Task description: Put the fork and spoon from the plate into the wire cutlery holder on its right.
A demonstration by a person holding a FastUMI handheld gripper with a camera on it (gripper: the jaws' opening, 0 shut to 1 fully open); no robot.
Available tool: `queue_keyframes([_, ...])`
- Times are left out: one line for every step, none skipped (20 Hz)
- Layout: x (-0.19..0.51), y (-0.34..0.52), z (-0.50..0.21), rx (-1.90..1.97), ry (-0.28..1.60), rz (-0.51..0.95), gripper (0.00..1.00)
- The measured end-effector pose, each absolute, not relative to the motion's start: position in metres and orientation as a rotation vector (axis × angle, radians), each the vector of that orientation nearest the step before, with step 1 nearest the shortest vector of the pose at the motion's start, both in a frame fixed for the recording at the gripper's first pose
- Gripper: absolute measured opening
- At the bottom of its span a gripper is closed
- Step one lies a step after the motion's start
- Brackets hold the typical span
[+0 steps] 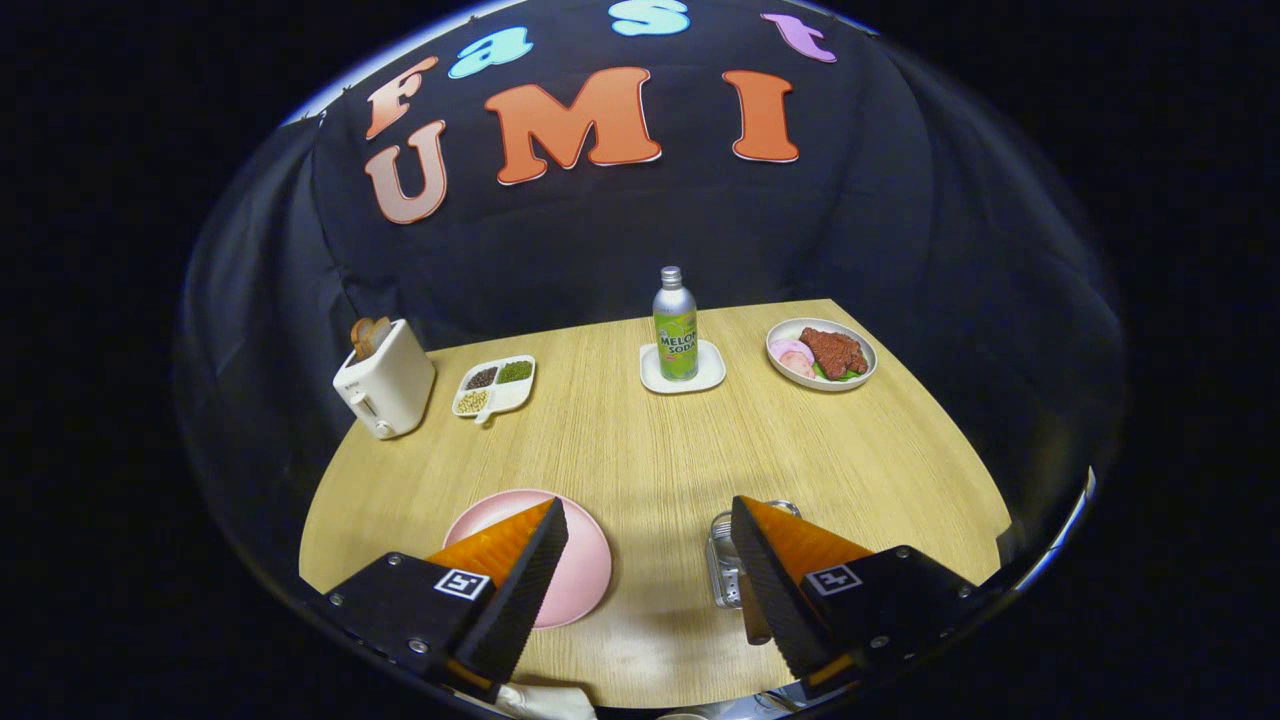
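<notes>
Now wire cutlery holder (728, 560) sits under right jaw (jaws spread).

The tongs' fingers (520, 560) hide part of the pink plate (590, 570) and most of the wire holder (722, 560).

The tongs (650, 520) are hanging wide apart with bare desk (650, 450) lying between and ahead of them. A pink plate (590, 570) is sitting under the left finger and the wire cutlery holder (722, 560) under the right. Farther off, a toaster (385, 390), divided dish (495, 385), soda bottle (676, 325) and food plate (822, 353) are lining the far edge.
</notes>
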State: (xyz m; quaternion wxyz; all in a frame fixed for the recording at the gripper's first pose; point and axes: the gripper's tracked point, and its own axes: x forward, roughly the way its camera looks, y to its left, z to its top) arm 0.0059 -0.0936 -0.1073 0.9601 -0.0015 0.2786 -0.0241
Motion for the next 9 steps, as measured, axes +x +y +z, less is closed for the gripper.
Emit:
queue_keyframes([0.007,-0.091,-0.104,0.011,0.553,-0.042,0.98])
queue_keyframes([0.007,-0.091,-0.101,0.012,0.541,-0.042,0.98])
queue_keyframes([0.007,-0.09,-0.098,0.001,0.53,-0.04,0.98])
queue_keyframes([0.007,-0.091,-0.095,-0.012,0.515,-0.039,0.99])
queue_keyframes([0.007,-0.09,-0.091,-0.026,0.497,-0.039,0.98])
queue_keyframes([0.009,-0.091,-0.087,-0.039,0.478,-0.041,0.99])
queue_keyframes([0.008,-0.091,-0.084,-0.049,0.464,-0.045,0.99])
queue_keyframes([0.007,-0.089,-0.083,-0.054,0.453,-0.043,0.98])
queue_keyframes([0.005,-0.087,-0.082,-0.054,0.446,-0.039,0.98])
